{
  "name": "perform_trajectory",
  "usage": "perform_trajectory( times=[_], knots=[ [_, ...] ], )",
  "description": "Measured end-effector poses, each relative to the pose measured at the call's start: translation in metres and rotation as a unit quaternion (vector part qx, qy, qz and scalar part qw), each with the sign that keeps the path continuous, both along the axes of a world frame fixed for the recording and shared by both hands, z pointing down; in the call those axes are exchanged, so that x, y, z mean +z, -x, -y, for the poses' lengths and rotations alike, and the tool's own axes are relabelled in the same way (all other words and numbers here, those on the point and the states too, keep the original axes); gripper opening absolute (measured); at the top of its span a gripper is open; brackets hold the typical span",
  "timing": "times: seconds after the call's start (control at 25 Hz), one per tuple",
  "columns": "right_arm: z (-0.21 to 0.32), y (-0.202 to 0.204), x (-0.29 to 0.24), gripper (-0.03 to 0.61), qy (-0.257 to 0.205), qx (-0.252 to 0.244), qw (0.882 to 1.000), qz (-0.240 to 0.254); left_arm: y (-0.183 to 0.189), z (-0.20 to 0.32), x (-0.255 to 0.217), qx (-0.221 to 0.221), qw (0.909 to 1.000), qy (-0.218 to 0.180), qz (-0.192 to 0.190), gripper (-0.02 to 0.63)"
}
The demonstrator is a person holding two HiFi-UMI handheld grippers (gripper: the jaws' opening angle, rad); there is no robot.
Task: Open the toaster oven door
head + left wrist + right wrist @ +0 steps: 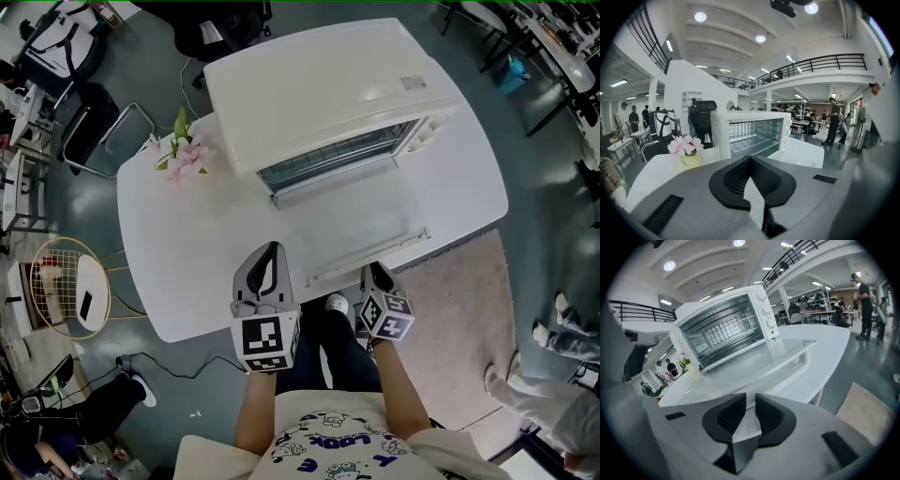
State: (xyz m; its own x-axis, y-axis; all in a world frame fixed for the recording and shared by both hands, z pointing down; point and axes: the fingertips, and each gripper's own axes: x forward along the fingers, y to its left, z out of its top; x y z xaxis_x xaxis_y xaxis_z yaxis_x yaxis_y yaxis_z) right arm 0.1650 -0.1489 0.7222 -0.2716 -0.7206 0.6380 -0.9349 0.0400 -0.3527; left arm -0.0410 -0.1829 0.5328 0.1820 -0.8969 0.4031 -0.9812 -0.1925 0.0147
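Head view: boxy toaster oven, glass door flat.

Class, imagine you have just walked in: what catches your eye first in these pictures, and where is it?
The white toaster oven stands at the far side of the white table, its glass door already folded down flat towards the person. Next come the pink flowers, just left of the oven.

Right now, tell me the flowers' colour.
The flowers are pink, clearest in the left gripper view.
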Motion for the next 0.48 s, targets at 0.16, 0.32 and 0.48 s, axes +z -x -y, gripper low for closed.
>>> perform_trajectory(
  times=[0.16, 0.32, 0.48],
  knots=[
    [0.001, 0.0, -0.008, 0.057, -0.012, -0.018, 1.0, -0.018, 0.002, 0.0, -0.004, -0.003, 1.0, -0.004, -0.001, 0.003],
    [-0.001, 0.002, -0.012, 0.055, -0.017, -0.034, 0.999, -0.027, 0.003, 0.002, -0.006, -0.003, 1.0, -0.009, -0.002, 0.003],
    [-0.007, 0.001, -0.025, 0.055, -0.024, -0.046, 0.998, -0.032, 0.004, 0.002, -0.012, -0.005, 0.9999, -0.013, -0.005, 0.003]
  ],
)
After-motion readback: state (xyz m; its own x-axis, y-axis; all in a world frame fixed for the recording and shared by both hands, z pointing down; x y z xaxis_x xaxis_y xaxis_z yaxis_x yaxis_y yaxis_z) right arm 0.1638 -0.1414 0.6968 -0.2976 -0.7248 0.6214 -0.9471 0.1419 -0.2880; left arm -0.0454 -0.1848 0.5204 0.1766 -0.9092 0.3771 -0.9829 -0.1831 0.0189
